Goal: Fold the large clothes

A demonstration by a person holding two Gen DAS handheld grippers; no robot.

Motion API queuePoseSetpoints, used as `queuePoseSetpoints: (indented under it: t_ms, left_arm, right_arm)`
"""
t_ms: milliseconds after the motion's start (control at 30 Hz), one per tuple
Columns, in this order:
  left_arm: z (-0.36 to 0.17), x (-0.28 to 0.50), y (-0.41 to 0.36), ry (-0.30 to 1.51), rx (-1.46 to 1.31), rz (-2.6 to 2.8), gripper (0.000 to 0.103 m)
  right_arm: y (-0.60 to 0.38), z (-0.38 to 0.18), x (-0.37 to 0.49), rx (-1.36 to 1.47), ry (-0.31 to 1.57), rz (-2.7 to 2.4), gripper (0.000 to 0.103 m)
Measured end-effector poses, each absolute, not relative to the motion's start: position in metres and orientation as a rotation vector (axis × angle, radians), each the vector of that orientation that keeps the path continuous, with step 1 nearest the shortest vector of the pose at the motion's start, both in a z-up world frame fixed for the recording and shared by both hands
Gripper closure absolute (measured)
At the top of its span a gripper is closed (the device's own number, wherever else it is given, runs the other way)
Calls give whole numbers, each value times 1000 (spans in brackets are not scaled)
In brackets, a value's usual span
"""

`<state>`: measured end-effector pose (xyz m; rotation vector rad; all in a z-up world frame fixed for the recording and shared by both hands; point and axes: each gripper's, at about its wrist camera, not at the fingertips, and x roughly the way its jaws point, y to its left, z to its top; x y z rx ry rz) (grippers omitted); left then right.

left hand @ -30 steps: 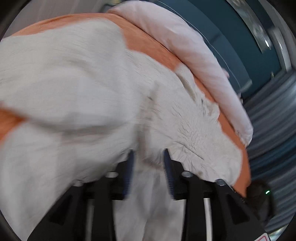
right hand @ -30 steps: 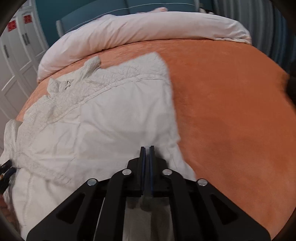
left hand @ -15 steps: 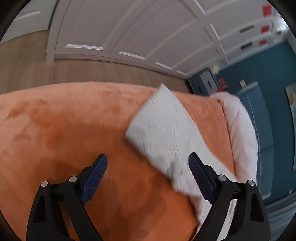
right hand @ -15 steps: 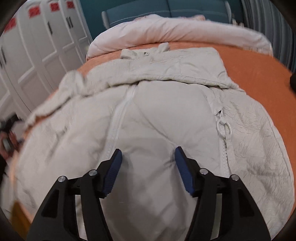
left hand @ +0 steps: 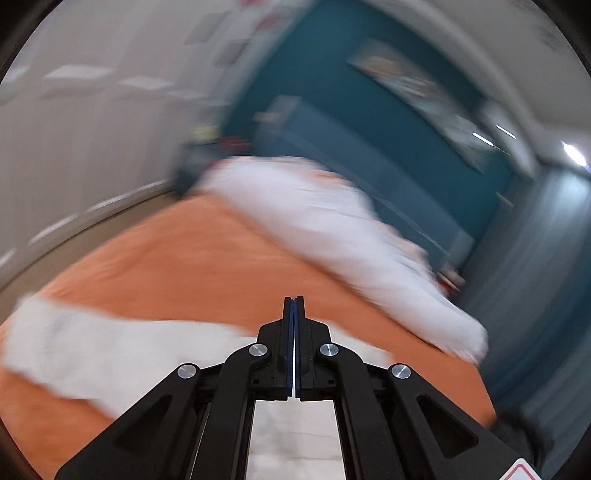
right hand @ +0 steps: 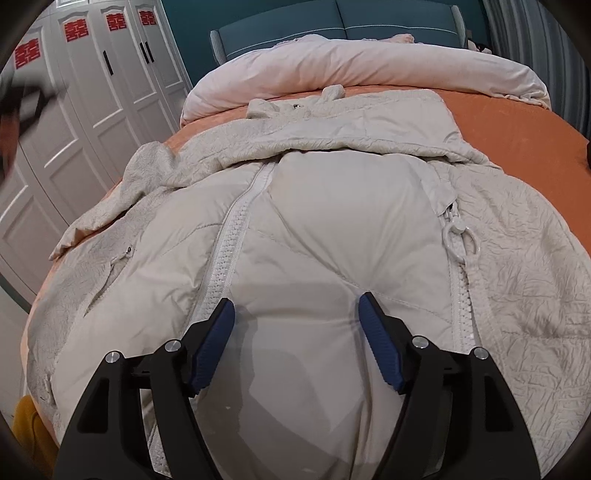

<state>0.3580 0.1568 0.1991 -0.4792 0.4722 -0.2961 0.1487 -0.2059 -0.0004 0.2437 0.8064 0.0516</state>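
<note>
Right wrist: right tool [right hand: 296, 312] opening above jacket [right hand: 314, 229], gripping nothing; left tool [left hand: 294, 306] closed, empty.

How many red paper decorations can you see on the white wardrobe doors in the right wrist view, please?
4: one far left, the next, a third and the rightmost, each on a wardrobe door. More may lie beyond the frame edge.
</note>
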Motion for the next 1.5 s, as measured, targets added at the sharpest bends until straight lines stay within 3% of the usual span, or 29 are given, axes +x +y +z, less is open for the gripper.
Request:
queuePoseSetpoints:
  t_ms: [67,167,200,233,300,433,667,833,900,933,967,1000,1133,1300,1400,1500]
  left_arm:
    - [206,357,85,504,-456,-402,102]
    - [180,353,27,586,-507,-432,67]
    - [164,352,21,620,-521,-391,45]
    - [148,351,25,649,-532,-332,34]
    - [118,348,49,706,-563,-233,32]
    - [57,346,161,785,-689,47,32]
    - [1,306,355,768,-911,478,31]
    - [-38,292,413,759,-1143,502,32]
    - [-44,299,416,751,-1164,475,40]
    - [-43,307,415,747,-1150,455,63]
    - [-39,310,403,752,-1138,418,79]
    - [-33,319,403,763,-1121,392,102]
    - [50,347,349,662,-852,276,103]
    - [181,360,194,509,-581,-80,103]
    - [214,355,83,495,-466,-304,102]
    - [194,346,-33,614,-346,-478,91]
  right_arm:
    - [-206,0,148,253,804,58,35]
    - [-206,0,148,262,803,67,33]
    - [-206,0,148,263,803,69,33]
    - [-206,1,148,265,803,73,32]
    - [-206,1,147,271,800,85,30]
    - [-206,0,148,274,796,98,28]
    - [-200,-2,150,241,802,81,27]
    - [-196,-3,153,207,814,62,26]
    - [-195,-3,153,199,817,58,26]
    - [-195,-3,154,196,819,56,26]
    - [-195,-4,154,195,819,56,26]
    - [-195,-4,153,194,820,55,26]
    - [-196,-5,153,202,815,61,26]
    - [-199,-5,152,215,804,69,26]
    - [-199,-5,150,224,800,75,26]
    - [-201,-3,150,234,797,81,25]
